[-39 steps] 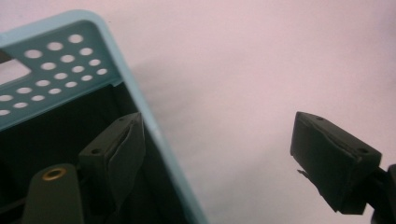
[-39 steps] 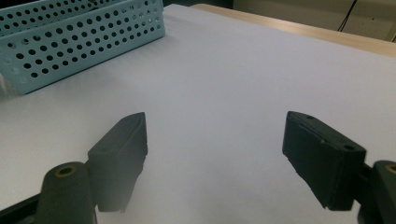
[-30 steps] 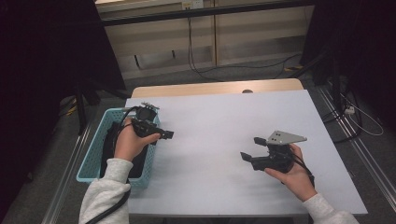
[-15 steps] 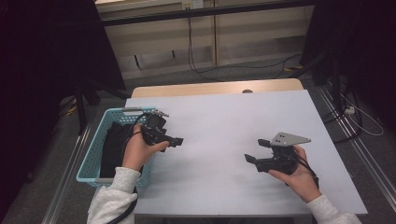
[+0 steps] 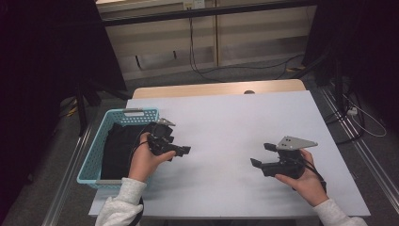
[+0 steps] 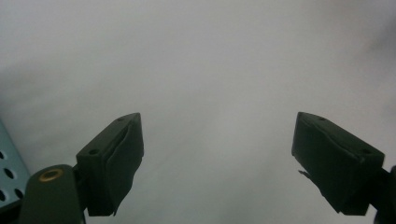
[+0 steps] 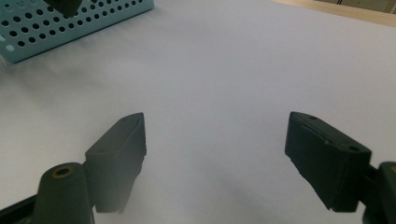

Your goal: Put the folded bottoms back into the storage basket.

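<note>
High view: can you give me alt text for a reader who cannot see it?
A person holds the left gripper and right gripper, both open and empty, over a white table. A blue basket holding a black cloth sits at the table's left edge.

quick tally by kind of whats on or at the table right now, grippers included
hand-held gripper: 2, the left hand-held gripper and the right hand-held gripper, both with jaws open and nothing between them
light blue basket: 1
black cloth in the basket: 1
total: 4
</note>
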The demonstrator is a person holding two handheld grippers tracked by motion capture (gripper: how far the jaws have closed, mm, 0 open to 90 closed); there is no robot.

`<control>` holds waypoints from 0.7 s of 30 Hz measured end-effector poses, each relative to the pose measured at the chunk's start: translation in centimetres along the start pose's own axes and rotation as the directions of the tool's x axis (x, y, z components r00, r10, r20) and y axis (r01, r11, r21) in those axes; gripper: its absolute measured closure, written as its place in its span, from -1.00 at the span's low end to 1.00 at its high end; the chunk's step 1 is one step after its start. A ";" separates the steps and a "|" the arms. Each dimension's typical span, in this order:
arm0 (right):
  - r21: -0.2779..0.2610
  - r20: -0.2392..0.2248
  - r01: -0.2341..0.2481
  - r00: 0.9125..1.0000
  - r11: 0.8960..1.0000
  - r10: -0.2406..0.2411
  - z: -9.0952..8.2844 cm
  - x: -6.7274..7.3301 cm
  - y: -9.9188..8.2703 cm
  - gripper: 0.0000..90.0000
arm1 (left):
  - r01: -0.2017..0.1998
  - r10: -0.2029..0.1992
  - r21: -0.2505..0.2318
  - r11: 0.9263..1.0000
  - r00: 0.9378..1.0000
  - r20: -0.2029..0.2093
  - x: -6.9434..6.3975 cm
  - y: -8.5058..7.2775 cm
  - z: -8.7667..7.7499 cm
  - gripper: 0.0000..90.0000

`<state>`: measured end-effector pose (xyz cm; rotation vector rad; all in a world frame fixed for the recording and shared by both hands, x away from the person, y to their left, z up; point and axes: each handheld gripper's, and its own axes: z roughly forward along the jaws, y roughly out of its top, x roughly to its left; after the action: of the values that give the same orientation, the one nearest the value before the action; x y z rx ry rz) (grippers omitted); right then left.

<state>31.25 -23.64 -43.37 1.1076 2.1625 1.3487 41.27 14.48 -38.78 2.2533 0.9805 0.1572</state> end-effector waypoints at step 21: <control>0.019 -0.001 -0.008 1.000 1.000 0.008 -1.8 -0.8 -1.1 -0.56 | 0.015 -0.015 -0.017 1.000 1.000 0.024 -0.3 -3.2 1.2 -0.66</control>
<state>30.08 -25.58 -43.51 1.1241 2.1785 1.3351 39.58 15.23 -41.62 2.2269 0.9797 0.1313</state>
